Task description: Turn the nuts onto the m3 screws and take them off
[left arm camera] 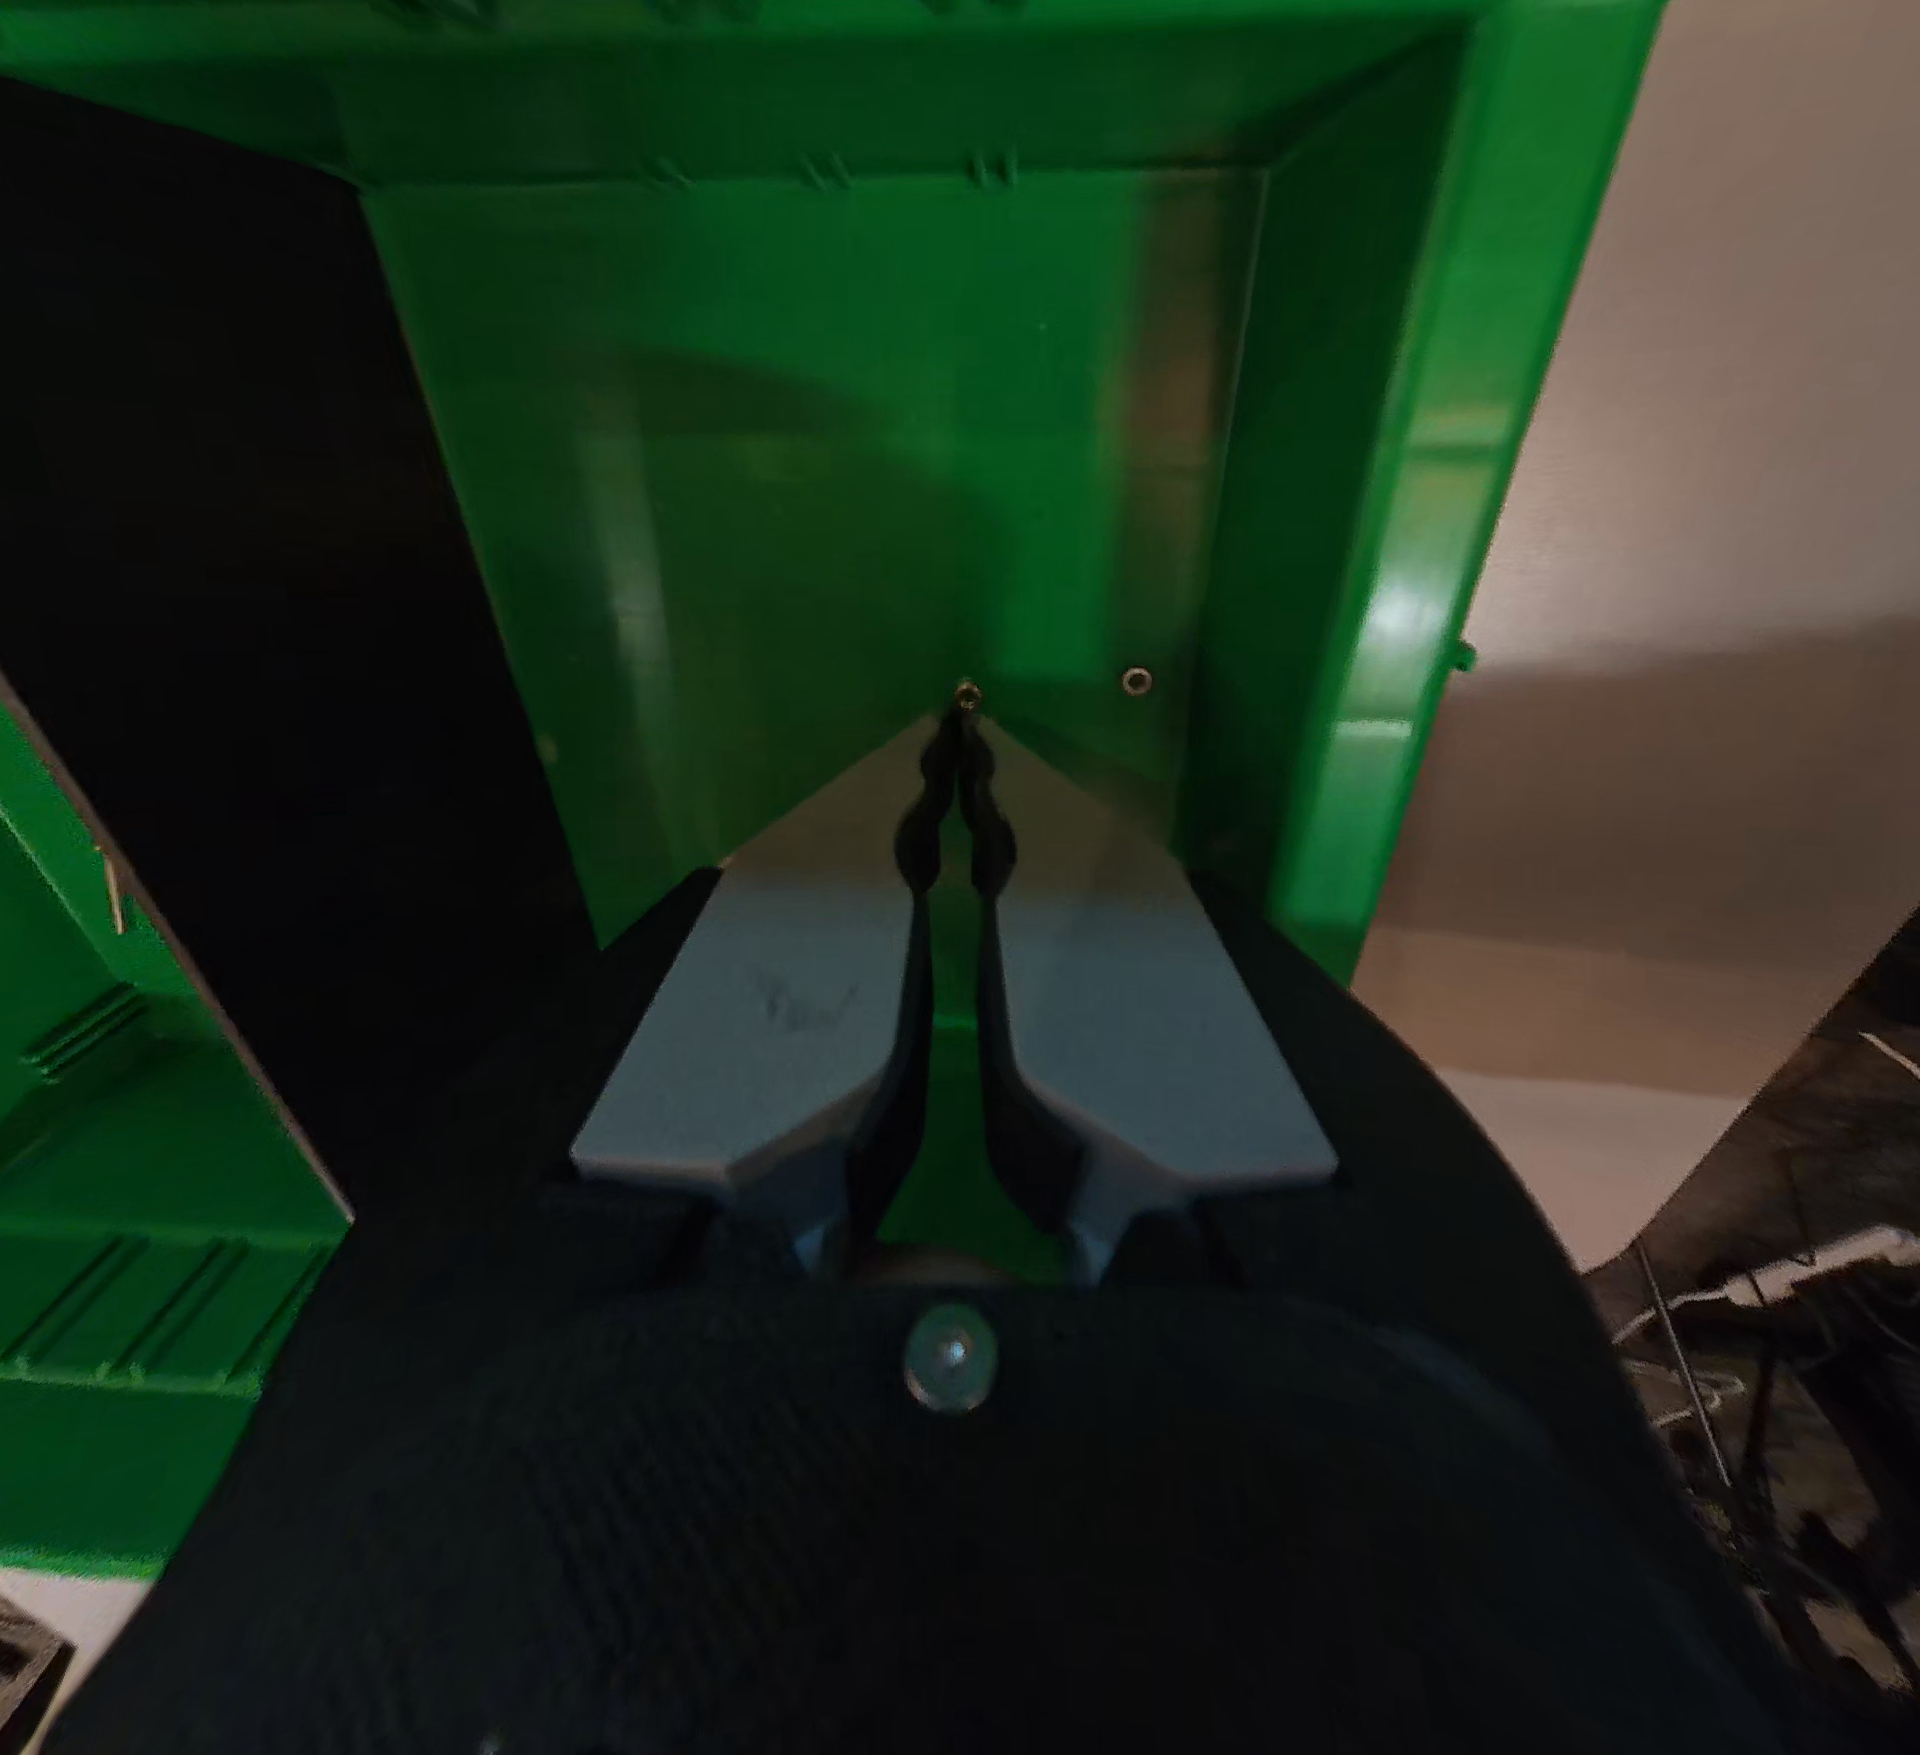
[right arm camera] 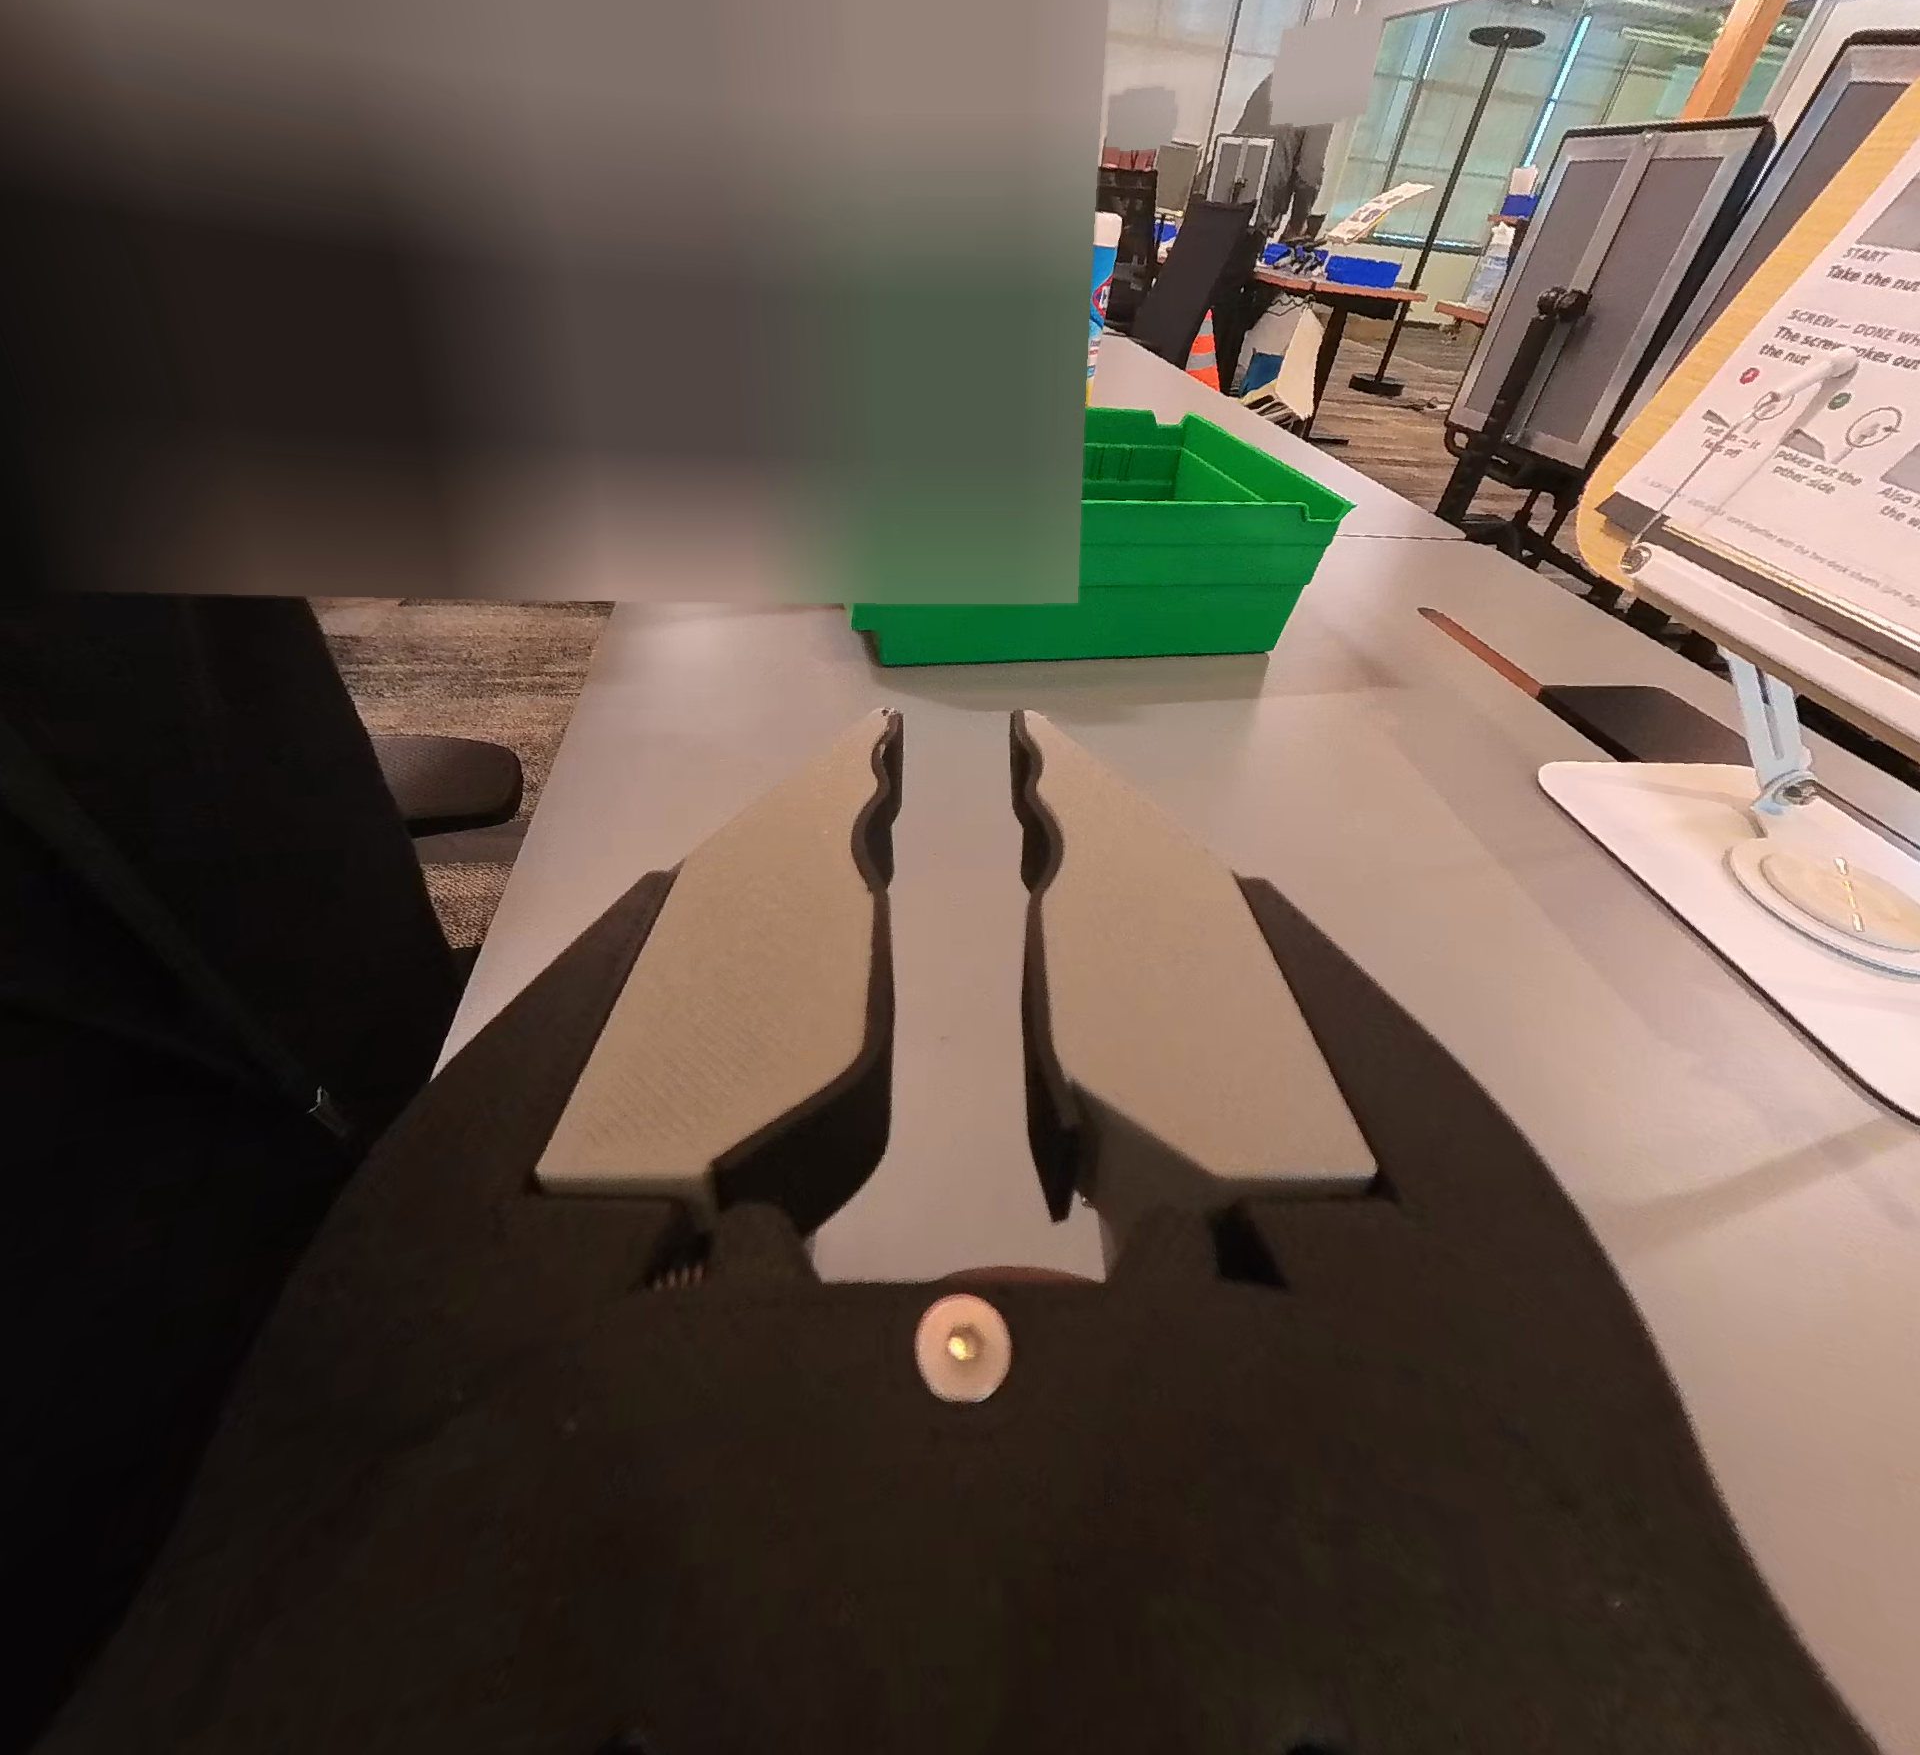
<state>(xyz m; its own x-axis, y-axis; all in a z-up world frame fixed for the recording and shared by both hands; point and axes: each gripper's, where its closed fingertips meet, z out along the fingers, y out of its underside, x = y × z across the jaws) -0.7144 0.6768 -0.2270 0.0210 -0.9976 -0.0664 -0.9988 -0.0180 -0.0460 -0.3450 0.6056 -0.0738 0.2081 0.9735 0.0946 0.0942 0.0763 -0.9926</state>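
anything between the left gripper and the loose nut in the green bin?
Nothing visible. The left gripper, shut on a small metal part, sits beside the nut; only bare green bin floor lies between them.

The left gripper (left arm camera: pixel 963 718) is reaching down inside a bin (left arm camera: pixel 1382 479), its tips meeting on a small nut (left arm camera: pixel 968 693) on the bin floor. A second nut (left arm camera: pixel 1138 682) is lying to its right, near the right wall (apart from the first). Another bin (left arm camera: pixel 94 1134) is sitting to the left. The right gripper (right arm camera: pixel 954 734) is hovering over the table (right arm camera: pixel 1299 1030), fingers parted, with a bin (right arm camera: pixel 1174 562) standing beyond it. To its right, a document stand (right arm camera: pixel 1766 832) is resting on the table, holding a sheet (right arm camera: pixel 1808 417).
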